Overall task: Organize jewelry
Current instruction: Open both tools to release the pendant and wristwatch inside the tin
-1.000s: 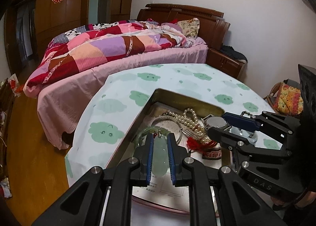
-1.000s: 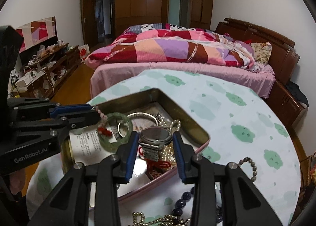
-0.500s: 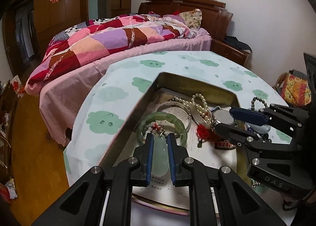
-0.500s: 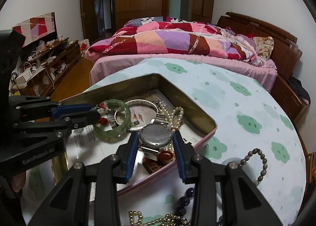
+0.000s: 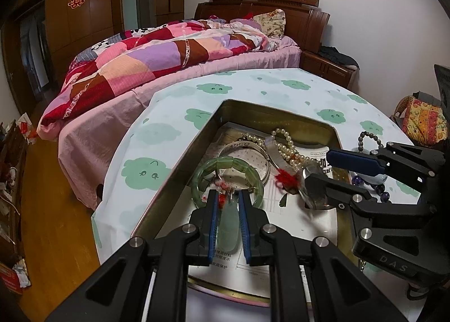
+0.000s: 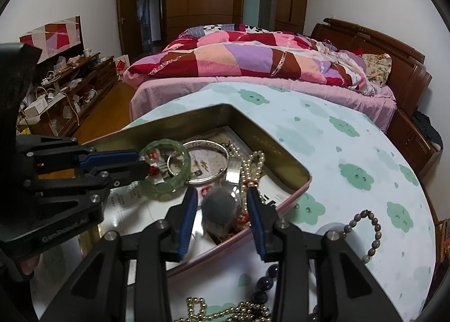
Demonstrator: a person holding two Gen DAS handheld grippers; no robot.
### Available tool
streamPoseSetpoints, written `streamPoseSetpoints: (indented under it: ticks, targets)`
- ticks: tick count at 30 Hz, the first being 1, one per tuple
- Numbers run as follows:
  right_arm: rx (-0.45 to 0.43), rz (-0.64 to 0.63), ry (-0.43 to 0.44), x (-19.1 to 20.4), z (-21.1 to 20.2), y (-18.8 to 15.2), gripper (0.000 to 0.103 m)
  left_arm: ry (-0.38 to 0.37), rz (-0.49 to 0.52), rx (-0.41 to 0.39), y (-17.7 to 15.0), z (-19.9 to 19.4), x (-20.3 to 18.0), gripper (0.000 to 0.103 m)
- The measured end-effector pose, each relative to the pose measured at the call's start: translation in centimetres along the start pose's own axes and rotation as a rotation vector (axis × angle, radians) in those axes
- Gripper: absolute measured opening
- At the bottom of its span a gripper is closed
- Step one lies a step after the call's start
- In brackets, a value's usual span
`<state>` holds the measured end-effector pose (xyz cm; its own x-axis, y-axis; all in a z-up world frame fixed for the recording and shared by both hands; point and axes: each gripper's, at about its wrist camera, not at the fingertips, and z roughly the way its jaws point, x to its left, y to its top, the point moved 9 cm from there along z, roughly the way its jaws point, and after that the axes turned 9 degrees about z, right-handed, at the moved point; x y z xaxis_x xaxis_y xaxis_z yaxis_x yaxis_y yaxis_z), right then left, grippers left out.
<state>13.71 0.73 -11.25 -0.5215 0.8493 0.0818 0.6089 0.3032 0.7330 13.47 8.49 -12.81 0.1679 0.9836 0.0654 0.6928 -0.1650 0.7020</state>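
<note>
A metal tin lies on the table and holds a green jade bangle, a silver bangle, a pearl string and a red tassel. My left gripper is shut on a pale green pendant with red beads, over the jade bangle. My right gripper is inside the tin with a silver watch blurred between its fingers, which now stand wider than the watch.
A brown bead bracelet, dark purple beads and a gold bead chain lie on the cloud-patterned tablecloth outside the tin. A bed with a patchwork quilt stands beyond the table.
Both grippers have lowered into the tin. The right fingers have spread and the watch has tipped and dropped between them. The left gripper still grips the pendant.
</note>
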Motion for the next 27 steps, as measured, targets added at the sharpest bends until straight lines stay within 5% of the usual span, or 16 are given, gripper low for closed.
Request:
streamPoseSetpoints:
  ticks: [1, 3, 4, 5, 15, 20, 27]
  targets:
    - [0.0, 0.0, -0.001, 0.0, 0.0, 0.0, 0.039, 0.001, 0.001, 0.001, 0.0, 0.0, 0.0, 0.018]
    - [0.0, 0.001, 0.002, 0.0, 0.0, -0.1, 0.039, 0.023, 0.007, 0.008, -0.1, 0.0, 0.1, 0.037]
    - [0.0, 0.002, 0.008, 0.1, 0.0, -0.1, 0.042, 0.043, 0.004, 0.009, -0.2, 0.0, 0.3, 0.056]
    - [-0.001, 0.001, 0.012, 0.1, -0.1, -0.1, 0.045, 0.062, 0.002, 0.0, -0.2, -0.1, 0.6, 0.06]
    - [-0.02, -0.007, 0.0, 0.2, -0.4, -0.1, 0.054, 0.058, 0.001, -0.003, -0.1, -0.2, 0.8, 0.06]
    - [-0.03, 0.01, -0.015, -0.1, -0.7, 0.0, 0.068, 0.063, -0.015, -0.001, -0.1, -0.4, 0.9, 0.06]
    - [-0.043, 0.053, -0.01, -1.4, -2.1, -0.4, 0.068, 0.091, -0.05, -0.009, -0.1, -1.0, 1.0, 0.062]
